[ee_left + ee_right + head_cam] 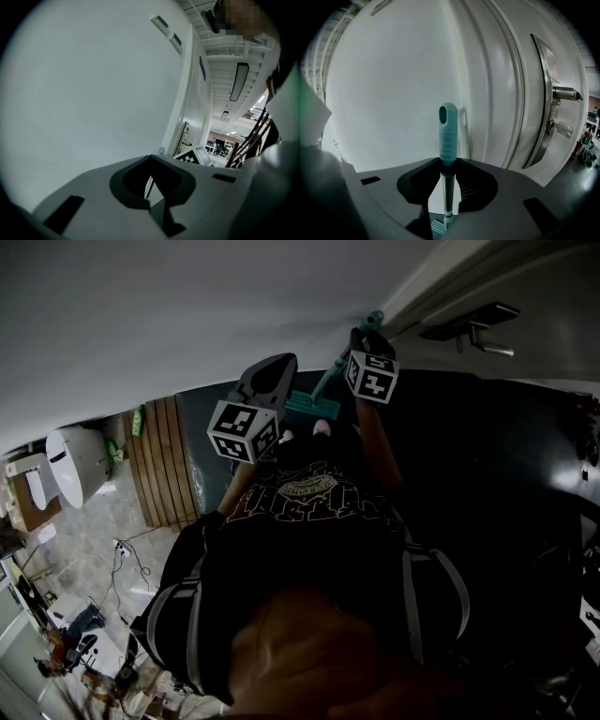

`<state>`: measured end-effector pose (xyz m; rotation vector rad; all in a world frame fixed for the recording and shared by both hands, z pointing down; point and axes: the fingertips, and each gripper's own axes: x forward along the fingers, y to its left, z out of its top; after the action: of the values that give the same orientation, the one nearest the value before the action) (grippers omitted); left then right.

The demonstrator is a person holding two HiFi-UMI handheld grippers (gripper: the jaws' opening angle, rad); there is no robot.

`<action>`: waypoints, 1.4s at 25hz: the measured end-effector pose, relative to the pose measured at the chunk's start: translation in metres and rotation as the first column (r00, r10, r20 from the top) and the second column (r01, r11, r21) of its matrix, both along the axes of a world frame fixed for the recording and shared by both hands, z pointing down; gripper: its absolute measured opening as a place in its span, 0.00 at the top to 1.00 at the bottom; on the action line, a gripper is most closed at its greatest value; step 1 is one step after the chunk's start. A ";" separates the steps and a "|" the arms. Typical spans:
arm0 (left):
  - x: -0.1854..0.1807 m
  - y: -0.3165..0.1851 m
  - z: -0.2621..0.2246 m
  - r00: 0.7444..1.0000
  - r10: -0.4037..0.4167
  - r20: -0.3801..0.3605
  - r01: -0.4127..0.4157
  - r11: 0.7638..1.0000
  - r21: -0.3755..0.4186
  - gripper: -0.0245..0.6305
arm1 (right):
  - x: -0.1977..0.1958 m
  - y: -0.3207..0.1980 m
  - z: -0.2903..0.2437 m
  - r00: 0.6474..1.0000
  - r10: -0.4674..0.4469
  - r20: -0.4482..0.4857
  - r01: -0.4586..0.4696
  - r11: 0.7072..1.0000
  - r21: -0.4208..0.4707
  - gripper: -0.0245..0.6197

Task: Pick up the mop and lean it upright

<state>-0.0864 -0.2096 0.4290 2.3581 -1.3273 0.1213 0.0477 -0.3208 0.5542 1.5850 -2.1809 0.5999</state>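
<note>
- Item, mop (448, 140): it stands upright. The teal grip is at the top, the dark shaft below it, and the mop head (439, 228) is on the floor at the bottom. The long axis runs near vertical.
- Location: just in front of the white wall (389, 93), left of the door (497, 84) and its handle (565, 93). The grip casts a close shadow on the wall. I cannot tell whether it actually touches.
- Right gripper (445, 190): the jaws are spread with the shaft dead centre between them. There is a gap on either side, and I see no pad pressing on it.
- Left gripper (152, 187): the jaws are parted by a narrow slit with nothing in it. It faces bare wall, and the mop does not show between its jaws.
- Governing relation: the shaft crosses the right jaws' closing line squarely, so I judge the right hand far the nearer. In the head view the left sits lower and off to the side, well apart from the shaft.
- Assessment: the lean looks near complete. The next move depends on the mop staying up with the right jaws clear of it.
- Risk: a jaw brushing the shaft could tip it sideways along the wall.
</note>
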 end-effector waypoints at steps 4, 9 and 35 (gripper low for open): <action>0.008 0.003 -0.001 1.000 0.018 -0.001 -0.018 1.000 0.001 0.89 | 0.002 0.010 -0.003 1.000 -0.020 0.001 0.020 1.000 0.004 0.78; 0.015 0.007 -0.003 0.999 0.033 0.000 -0.033 0.999 0.007 0.89 | 0.002 0.024 -0.007 0.999 -0.046 0.001 0.046 0.999 0.014 0.78; 0.015 0.017 0.002 0.998 0.060 -0.003 -0.060 0.998 0.006 0.89 | -0.024 0.089 -0.015 0.979 -0.202 -0.022 0.203 0.979 0.025 0.79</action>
<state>-0.0710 -0.1922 0.4314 2.4027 -1.2576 0.1313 0.0242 -0.2321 0.5393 1.3526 -2.3081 0.4928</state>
